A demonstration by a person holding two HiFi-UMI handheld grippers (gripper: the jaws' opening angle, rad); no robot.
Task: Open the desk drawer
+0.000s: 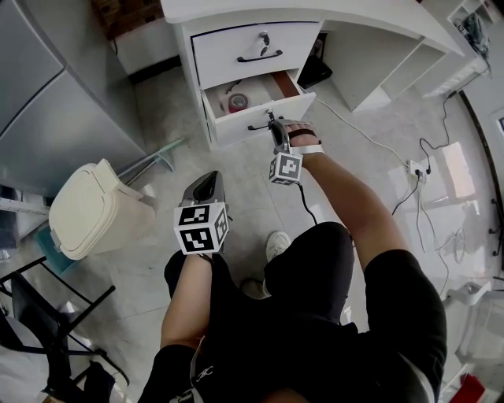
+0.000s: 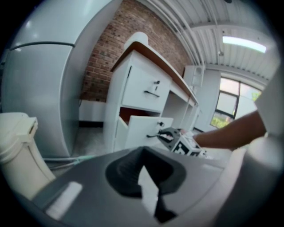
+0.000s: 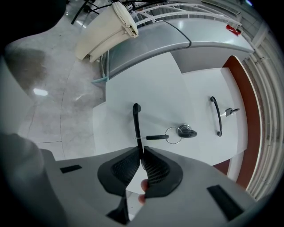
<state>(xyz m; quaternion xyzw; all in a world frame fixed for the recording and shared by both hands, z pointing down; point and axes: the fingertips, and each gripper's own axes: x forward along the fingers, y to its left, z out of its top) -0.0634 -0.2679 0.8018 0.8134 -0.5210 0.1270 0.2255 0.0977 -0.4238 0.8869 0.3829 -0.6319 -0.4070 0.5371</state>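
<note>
The white desk (image 1: 331, 12) has two drawers. Its upper drawer (image 1: 236, 49) is closed; the lower drawer (image 1: 264, 118) stands pulled partway out, with a roll of tape (image 1: 237, 102) inside. My right gripper (image 1: 273, 124) is shut on the lower drawer's black handle (image 3: 136, 122), which runs up from between its pads (image 3: 153, 166). A key on a ring (image 3: 177, 133) sits in the lock beside that handle. My left gripper (image 1: 206, 187) hangs over the floor short of the desk, jaws shut on nothing (image 2: 142, 156). In the left gripper view the lower drawer (image 2: 142, 130) shows open, the right gripper (image 2: 171, 135) at its front.
A cream lidded bin (image 1: 90, 208) stands on the floor at left, beside a grey cabinet (image 1: 47, 102). A power strip (image 1: 413, 169) with cables lies at right. Black chair legs (image 1: 47, 315) are at lower left. The person's legs and shoe (image 1: 276, 244) are below the drawer.
</note>
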